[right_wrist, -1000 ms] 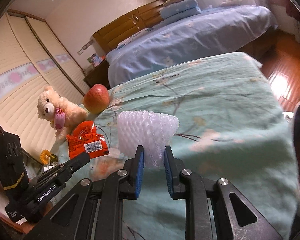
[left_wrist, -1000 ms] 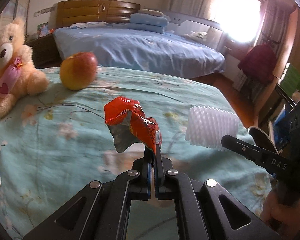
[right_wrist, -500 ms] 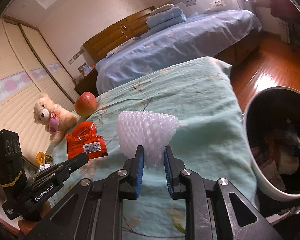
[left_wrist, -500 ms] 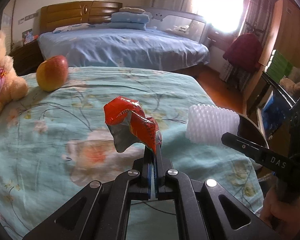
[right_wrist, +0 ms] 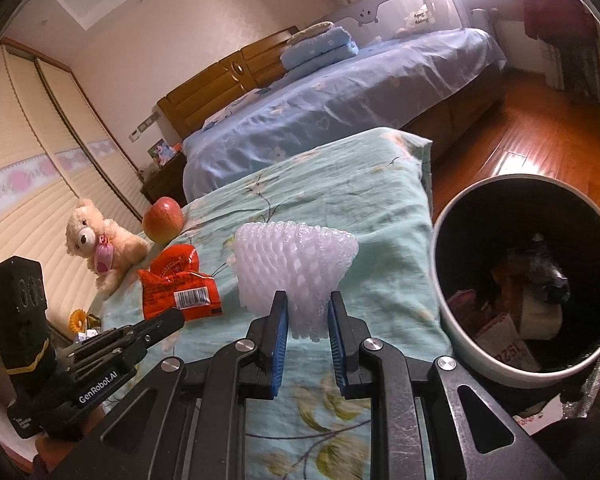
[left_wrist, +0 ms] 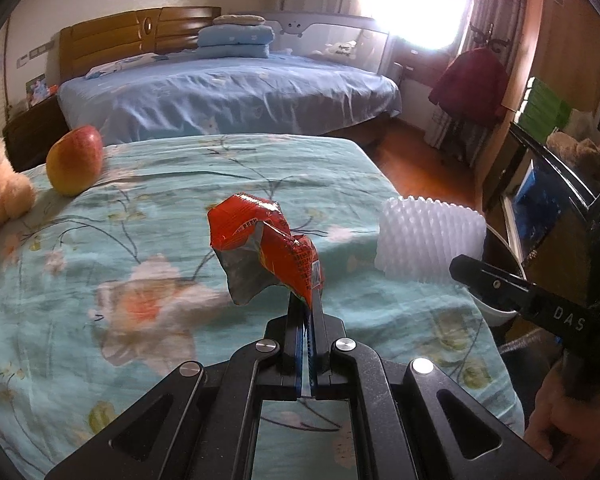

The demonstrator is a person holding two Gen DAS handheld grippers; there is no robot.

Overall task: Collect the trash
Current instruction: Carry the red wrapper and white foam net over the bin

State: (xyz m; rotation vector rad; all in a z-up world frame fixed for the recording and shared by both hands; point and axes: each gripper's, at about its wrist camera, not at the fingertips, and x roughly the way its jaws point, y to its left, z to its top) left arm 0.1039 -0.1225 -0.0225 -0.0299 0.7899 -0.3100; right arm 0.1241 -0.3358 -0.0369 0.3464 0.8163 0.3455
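Inside bin, trash murky — wrapper crumpled

We see a bed under a teal floral cover — on it, toward its far left edge, an apple rests just beside a cream teddy bear. Beyond it stands a second bed in blue sheets, folded bedding stacked near its headboard. On the wooden floor stands a bin — close against the teal bed's corner.
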